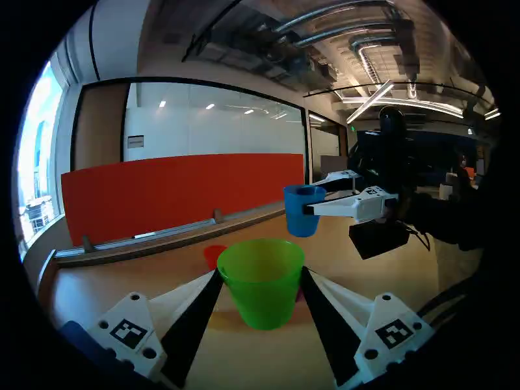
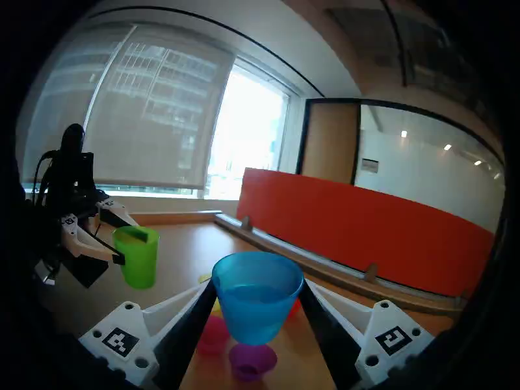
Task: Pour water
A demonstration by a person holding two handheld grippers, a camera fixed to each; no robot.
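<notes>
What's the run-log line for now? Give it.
left gripper: shut on green cup | right gripper: shut on blue cup | both cups upright | pour not begun

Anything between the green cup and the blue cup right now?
Nothing. In the left gripper view, the stretch from green cup to blue cup is bare desk.

bright daylight from blown-out window [image 2: 250, 130], ceiling strip lights [image 1: 370, 101], fisheye-bent edges, sharp focus
</notes>
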